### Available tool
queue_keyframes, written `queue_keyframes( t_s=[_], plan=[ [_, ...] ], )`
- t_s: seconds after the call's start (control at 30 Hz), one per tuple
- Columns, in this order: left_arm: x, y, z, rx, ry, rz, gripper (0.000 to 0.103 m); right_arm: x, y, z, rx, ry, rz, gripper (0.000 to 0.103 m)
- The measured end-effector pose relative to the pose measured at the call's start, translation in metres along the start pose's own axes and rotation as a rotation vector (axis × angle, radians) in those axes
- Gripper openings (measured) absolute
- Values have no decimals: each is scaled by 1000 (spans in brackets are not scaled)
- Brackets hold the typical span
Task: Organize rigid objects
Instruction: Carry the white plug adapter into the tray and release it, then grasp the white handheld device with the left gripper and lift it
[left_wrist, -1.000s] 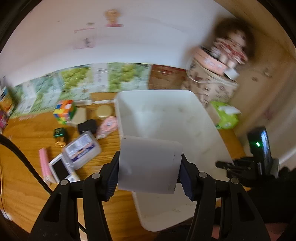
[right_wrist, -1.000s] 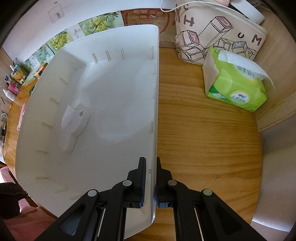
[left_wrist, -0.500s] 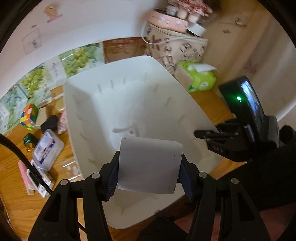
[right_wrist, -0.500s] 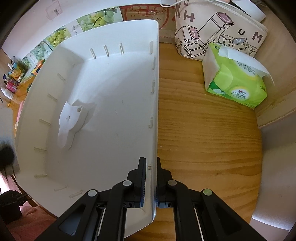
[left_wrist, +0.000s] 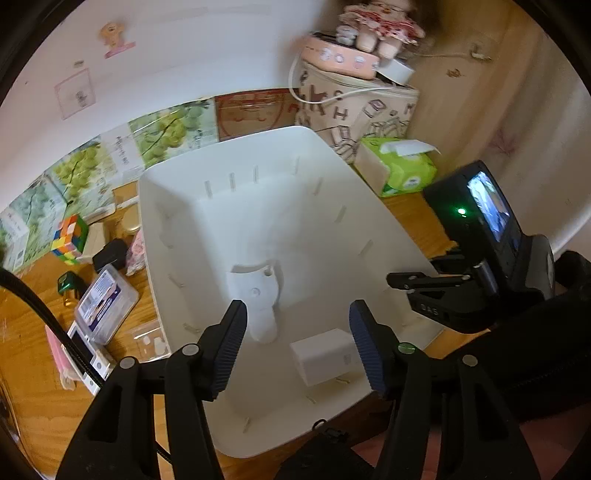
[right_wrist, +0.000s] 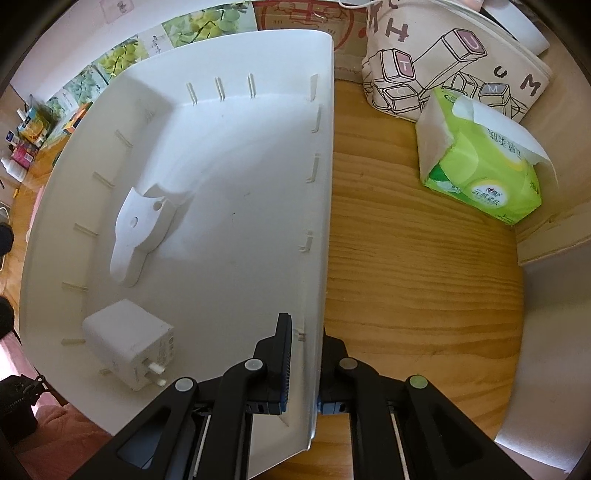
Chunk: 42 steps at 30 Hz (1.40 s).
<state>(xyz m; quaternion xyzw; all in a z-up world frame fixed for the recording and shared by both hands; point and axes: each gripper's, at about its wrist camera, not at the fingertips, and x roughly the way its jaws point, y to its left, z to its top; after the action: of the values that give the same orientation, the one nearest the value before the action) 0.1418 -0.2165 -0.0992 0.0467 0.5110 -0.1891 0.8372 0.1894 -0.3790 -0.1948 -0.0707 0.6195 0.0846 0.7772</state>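
your left tool (left_wrist: 297, 345) hangs spread wide and empty above the large white plastic bin (left_wrist: 388, 218); half a second ago its pads clamped the white cube-shaped plug charger (left_wrist: 325, 356), which now lies released on the bin floor near the front wall, prongs pointing toward the right tool's camera. beside it rests a flat white plastic piece with a round hole (left_wrist: 258, 295), unmoved. your right tool (right_wrist: 301, 363) stays clenched on the bin's right wall, one pad inside, one outside, steadying it as before. one item is stowed, by the look of it. out on the wooden surface (left_wrist: 33, 391) to the left, a colourful puzzle cube (left_wrist: 70, 240), a clear lidded plastic case (left_wrist: 105, 299), a small black block (left_wrist: 109, 254) and others wait. the green tissue pack (right_wrist: 480, 162) sits right of the bin.
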Motion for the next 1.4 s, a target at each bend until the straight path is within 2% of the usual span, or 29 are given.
queue_keyframes(
  t_s=[0.13, 0.23, 0.6, 0.9, 1.0, 1.03, 1.2, 1.23, 1.4],
  plan=[
    [-1, 11, -2, -49, -6, 28, 70, 1, -2, 0, 7, 0, 17, 11],
    [-2, 21, -2, -90, -13, 83, 72, 3, -2, 1, 4, 5, 19, 11],
    [-24, 83, -11, -291, -67, 272, 72, 4, -1, 2, -8, 12, 12, 11],
    [-44, 129, -23, -436, -108, 388, 72, 6, 0, 2, -6, 17, 9, 11],
    [-48, 145, -28, -487, -111, 401, 73, 6, 1, 0, -1, 15, 11, 11],
    [-49, 152, -31, -513, -108, 404, 76, 5, 1, 0, 1, 14, 12, 11],
    [-49, 175, -40, -595, -87, 415, 81, 5, -1, -4, 12, 14, 22, 11],
    [-47, 179, -41, -603, -77, 418, 84, 5, -2, -5, 15, 14, 23, 11],
    [-33, 191, -49, -649, -16, 389, 85, 6, -3, -7, 22, 16, 24, 11]
  ],
)
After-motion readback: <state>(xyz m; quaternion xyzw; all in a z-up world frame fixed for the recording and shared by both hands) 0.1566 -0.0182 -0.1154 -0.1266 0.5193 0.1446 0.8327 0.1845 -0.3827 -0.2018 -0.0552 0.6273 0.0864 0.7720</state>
